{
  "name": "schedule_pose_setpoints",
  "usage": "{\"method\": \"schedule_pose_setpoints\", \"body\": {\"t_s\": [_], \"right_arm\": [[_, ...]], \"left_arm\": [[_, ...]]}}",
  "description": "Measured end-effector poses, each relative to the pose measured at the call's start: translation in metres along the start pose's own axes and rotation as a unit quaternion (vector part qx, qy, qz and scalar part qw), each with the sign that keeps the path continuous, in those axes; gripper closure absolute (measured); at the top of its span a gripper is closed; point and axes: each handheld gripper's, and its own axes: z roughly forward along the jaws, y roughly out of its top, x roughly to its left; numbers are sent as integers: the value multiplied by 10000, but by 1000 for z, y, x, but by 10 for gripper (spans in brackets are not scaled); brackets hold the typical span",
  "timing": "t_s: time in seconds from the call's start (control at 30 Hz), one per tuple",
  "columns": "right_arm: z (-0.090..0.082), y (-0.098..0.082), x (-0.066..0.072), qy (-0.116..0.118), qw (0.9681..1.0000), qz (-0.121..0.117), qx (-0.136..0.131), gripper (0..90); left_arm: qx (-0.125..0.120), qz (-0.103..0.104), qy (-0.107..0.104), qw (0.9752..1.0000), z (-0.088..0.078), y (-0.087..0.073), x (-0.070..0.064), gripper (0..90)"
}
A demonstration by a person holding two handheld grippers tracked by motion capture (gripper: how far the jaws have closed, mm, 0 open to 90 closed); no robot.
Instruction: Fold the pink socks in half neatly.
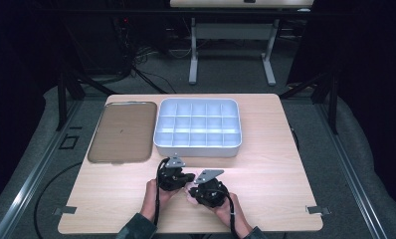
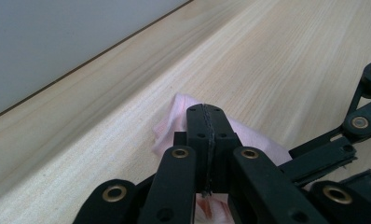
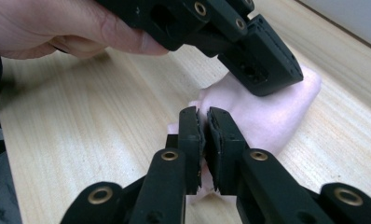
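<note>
A small pale pink cloth [image 1: 190,191] lies on the wooden table [image 1: 265,164] near its front edge, between my two grippers. My left gripper [image 1: 182,180] is shut on one end of it. In the left gripper view the jaws [image 2: 206,113] meet tightly, and the pink cloth [image 2: 167,133] bulges out on both sides. My right gripper [image 1: 197,192] is shut on the other end. In the right gripper view its jaws [image 3: 203,114] pinch a thin fold, the pink cloth [image 3: 272,114] spreads beyond them, and the left gripper [image 3: 263,60] comes down on it from above.
A white compartment box [image 1: 198,127] stands at the middle back of the table, and its wall [image 2: 58,42] runs close by in the left gripper view. A brown tray [image 1: 120,131] lies left of it. A hand [image 3: 48,23] holds the left gripper.
</note>
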Motion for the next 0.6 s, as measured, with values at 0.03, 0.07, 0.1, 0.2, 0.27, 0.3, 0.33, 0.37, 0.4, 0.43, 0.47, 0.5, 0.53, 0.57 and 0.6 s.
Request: {"method": "schedule_pose_setpoints", "body": {"t_s": [0.03, 0.07, 0.1, 0.2, 0.27, 0.3, 0.33, 0.37, 0.4, 0.43, 0.47, 0.5, 0.53, 0.57, 0.6], "right_arm": [[0, 0, 0, -5, 10000, -2, 15, 836], [0, -1, 0, -20, 10000, 2, 60, 838], [1, -1, 0, -10, 10000, 41, 30, 841], [3, -3, -1, 20, 10000, 69, -40, 843], [2, -4, 0, -27, 10000, 44, -35, 842], [2, -4, 1, -47, 10000, -1, -34, 839], [1, -4, 2, -60, 10000, -15, -1, 834], [0, -4, 3, -60, 10000, -29, 21, 827], [0, -4, 3, -50, 10000, -43, 34, 819], [-2, -4, 2, 26, 9999, -50, 86, 811], [-5, -4, 1, 92, 9999, -3, 103, 801], [-8, -4, -1, 189, 9998, -1, 117, 788], [-11, -4, -2, 279, 9995, 39, 146, 772], [-15, -3, -4, 316, 9993, 48, 174, 754], [-20, -3, -6, 347, 9992, 52, 210, 732]], "left_arm": [[-3, 12, 2, 10000, 0, 0, 0, 899], [-12, 10, -5, 10000, 0, -1, 1, 899], [-23, -27, -9, 10000, 0, -1, 0, 899], [-47, -13, -8, 10000, -1, -2, 1, 899], [-62, -24, -11, 10000, -1, -3, 1, 899], [-67, -20, -11, 10000, -1, -3, 0, 899], [-74, -7, -24, 10000, -1, -4, 1, 899], [-73, -5, -36, 10000, -1, -4, 1, 899], [-85, -12, -41, 10000, -1, -4, 1, 899], [-102, -2, -38, 9999, -1, -5, 1, 899], [-97, 6, -30, 9999, -2, -5, 1, 899], [-97, 18, -18, 9999, -2, -5, 0, 899], [-108, 25, 9, 9999, -1, -5, 0, 899], [-117, 16, 10, 9999, -1, -5, -1, 899], [-102, 37, 11, 9999, -2, -5, -1, 899]]}}
